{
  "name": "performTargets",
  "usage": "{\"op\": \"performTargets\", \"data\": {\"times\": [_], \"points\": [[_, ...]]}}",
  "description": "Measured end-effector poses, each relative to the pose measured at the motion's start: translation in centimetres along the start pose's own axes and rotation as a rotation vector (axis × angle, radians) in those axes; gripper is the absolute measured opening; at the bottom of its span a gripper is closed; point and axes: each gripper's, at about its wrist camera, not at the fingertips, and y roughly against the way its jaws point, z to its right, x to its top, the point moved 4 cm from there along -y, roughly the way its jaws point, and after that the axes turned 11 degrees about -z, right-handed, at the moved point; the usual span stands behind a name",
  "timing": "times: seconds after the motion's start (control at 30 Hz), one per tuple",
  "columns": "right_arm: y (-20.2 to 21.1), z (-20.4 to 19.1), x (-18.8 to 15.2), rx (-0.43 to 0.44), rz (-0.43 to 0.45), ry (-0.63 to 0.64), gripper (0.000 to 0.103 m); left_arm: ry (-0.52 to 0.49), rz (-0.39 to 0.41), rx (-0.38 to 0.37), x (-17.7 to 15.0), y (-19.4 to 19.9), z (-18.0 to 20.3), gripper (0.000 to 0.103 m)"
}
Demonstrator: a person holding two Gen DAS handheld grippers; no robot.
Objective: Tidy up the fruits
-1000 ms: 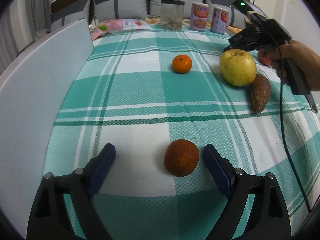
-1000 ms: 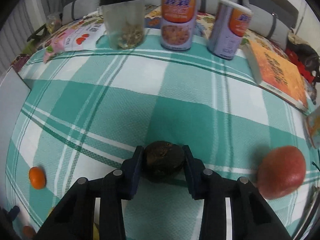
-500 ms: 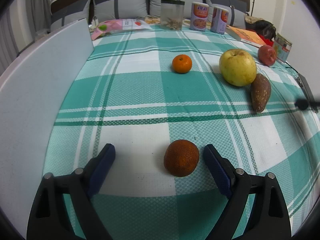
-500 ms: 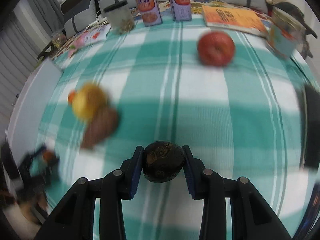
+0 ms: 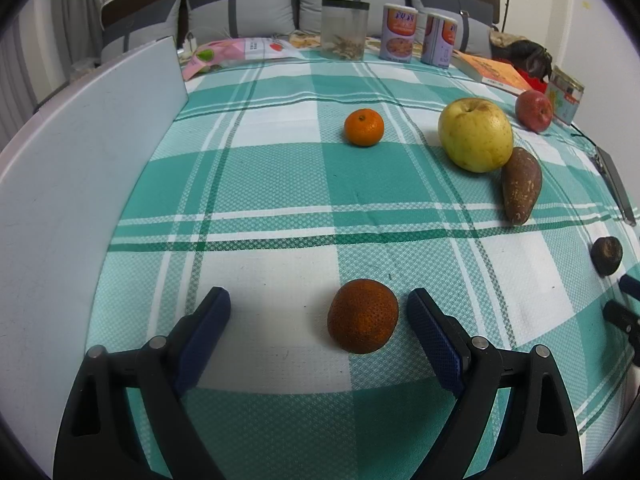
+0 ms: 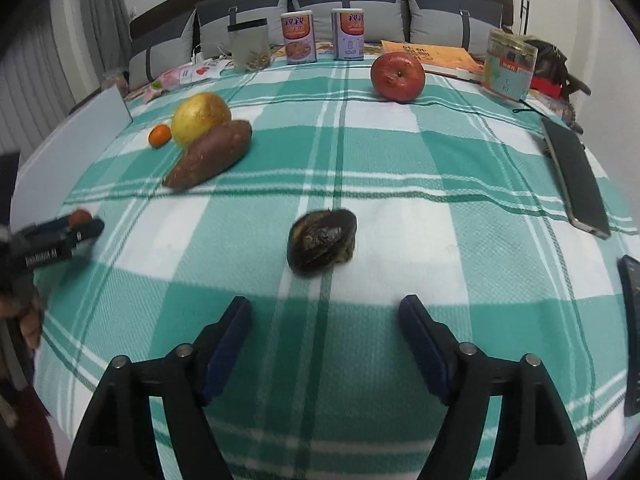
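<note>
cloth (image 6: 400,152): teal and white plaid, spread over the whole surface
board (image 5: 80,168): plain white, upright along the left edge
jar (image 6: 249,45): clear with a dark lid, far side, left of the cans
cans (image 6: 299,38): two, upright side by side at the far edge
book (image 6: 436,56): orange cover, lying flat, far right
box (image 6: 508,65): clear, printed, just right of the book
packet (image 5: 240,50): pink, lying flat, far left
phone (image 6: 576,182): dark, flat, near the right edge
cushions (image 6: 348,4): grey, in a row behind everything
</note>
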Motion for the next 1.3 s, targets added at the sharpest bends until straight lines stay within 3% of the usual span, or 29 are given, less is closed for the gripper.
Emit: {"op": "performTargets", "data": {"times": [0.17,0.37,0.53,0.7,0.9,0.97,1.03,1.07,1.13,1.2,1.3], "points": [[-0.5,-0.7,0.0,-0.024,0.012,0.019,0.092,0.000,0.000,-0.004,0.0,0.0,0.0,0.092],[-0.6,-0.7,-0.2,-0.023,0.027,0.013,0.095,-0.008,-0.006,-0.026,0.0,-0.2,0.0,0.094],[-0.7,-0.8,-0.1,-0.015,0.022,0.025,0.100,-0.102,-0.052,-0.111,-1.1,0.6,-0.4,0.095],[-0.9,-0.9,0.0,-0.013,0.014,0.038,0.103,-0.088,-0.079,-0.168,-2.0,1.6,-0.9,0.095],[-0.5,-0.3,0.2,0.048,-0.014,0.039,0.102,-0.092,-0.088,-0.145,-0.4,1.8,0.4,0.092],[0.3,1.0,0.7,0.101,-0.033,-0.006,0.101,-0.104,-0.091,-0.134,0.1,1.7,0.7,0.081],[1.1,2.2,1.8,0.118,-0.046,-0.022,0.100,-0.132,-0.118,-0.130,0.5,1.4,1.3,0.055],[1.5,2.4,2.6,0.115,-0.059,0.004,0.099,-0.147,-0.131,-0.126,0.5,1.2,1.6,0.051],[1.8,1.7,4.2,0.101,-0.094,0.105,0.093,-0.180,-0.139,-0.094,0.5,0.8,2.1,0.027],[1.3,0.1,5.6,0.082,-0.158,0.238,0.086,-0.190,-0.140,-0.096,0.5,1.1,2.3,0.027],[-0.3,-1.3,6.7,0.069,-0.255,0.341,0.071,-0.171,-0.143,-0.120,0.3,1.9,2.2,0.027]]}}
